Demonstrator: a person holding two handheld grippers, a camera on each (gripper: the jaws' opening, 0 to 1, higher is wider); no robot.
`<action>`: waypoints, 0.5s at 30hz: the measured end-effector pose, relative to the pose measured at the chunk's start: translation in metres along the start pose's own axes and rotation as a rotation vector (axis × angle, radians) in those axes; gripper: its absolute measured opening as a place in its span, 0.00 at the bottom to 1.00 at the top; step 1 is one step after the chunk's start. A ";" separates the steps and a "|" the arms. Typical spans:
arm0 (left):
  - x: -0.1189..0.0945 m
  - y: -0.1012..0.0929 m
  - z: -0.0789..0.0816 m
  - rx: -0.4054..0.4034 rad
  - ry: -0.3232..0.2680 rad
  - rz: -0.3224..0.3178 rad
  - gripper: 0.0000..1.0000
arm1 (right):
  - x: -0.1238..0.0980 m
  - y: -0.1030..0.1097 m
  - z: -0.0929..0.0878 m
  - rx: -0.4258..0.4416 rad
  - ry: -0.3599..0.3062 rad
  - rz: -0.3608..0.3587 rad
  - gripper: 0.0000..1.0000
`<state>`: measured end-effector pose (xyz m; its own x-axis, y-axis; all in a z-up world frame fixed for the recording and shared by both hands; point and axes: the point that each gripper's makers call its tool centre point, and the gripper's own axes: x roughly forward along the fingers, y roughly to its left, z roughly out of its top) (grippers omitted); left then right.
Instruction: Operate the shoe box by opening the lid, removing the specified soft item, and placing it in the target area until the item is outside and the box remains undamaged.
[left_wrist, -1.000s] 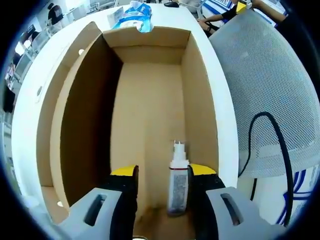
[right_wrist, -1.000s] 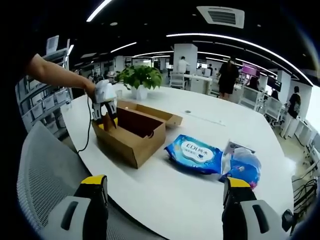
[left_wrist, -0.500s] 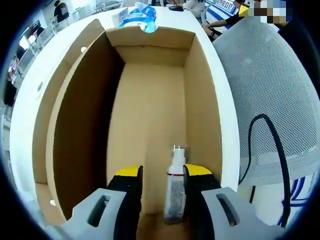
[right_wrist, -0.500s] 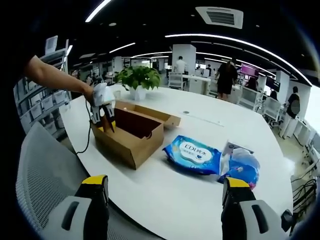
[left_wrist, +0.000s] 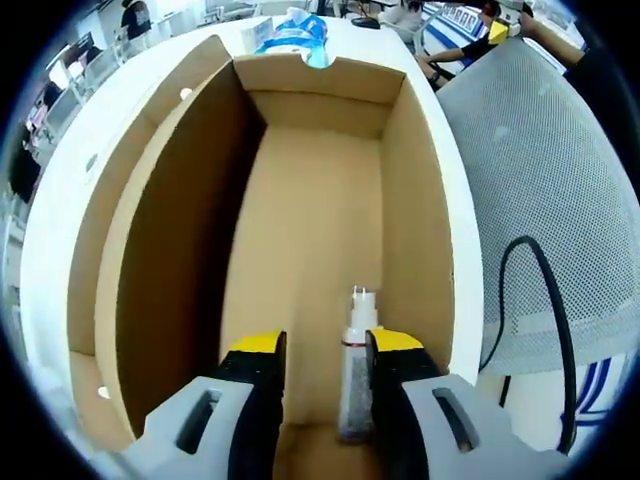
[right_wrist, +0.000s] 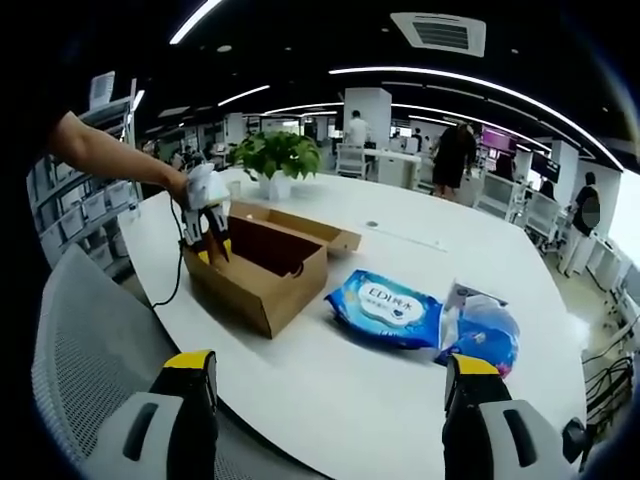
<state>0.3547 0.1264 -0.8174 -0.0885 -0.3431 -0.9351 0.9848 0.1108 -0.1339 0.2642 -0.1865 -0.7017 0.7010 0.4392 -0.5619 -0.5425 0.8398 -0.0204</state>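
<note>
Left gripper (left_wrist: 320, 345): jaw gap is narrower than 1.0 s ago; the yellow-tipped jaws now sit closer about the small bottle (left_wrist: 356, 370) at the near end of the shoe box (left_wrist: 315, 200). The bottle's body is more hidden beside the right jaw; whether the jaws touch it cannot be told. The left gripper view is shifted slightly since 0.5 s ago, so the camera has moved, not the box.
</note>
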 end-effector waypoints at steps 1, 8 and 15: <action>0.000 0.000 0.002 -0.005 -0.009 0.001 0.32 | 0.000 0.000 0.000 0.000 0.000 -0.001 0.95; 0.003 -0.005 0.009 -0.011 -0.017 -0.032 0.33 | -0.001 0.000 -0.002 0.005 0.003 0.000 0.95; 0.009 -0.010 0.012 -0.029 -0.020 -0.064 0.32 | -0.001 -0.001 -0.002 0.016 -0.004 0.003 0.95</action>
<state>0.3461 0.1110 -0.8210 -0.1481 -0.3688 -0.9176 0.9725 0.1144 -0.2030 0.2630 -0.1882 -0.7028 0.7008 0.4432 -0.5590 -0.5376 0.8432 -0.0054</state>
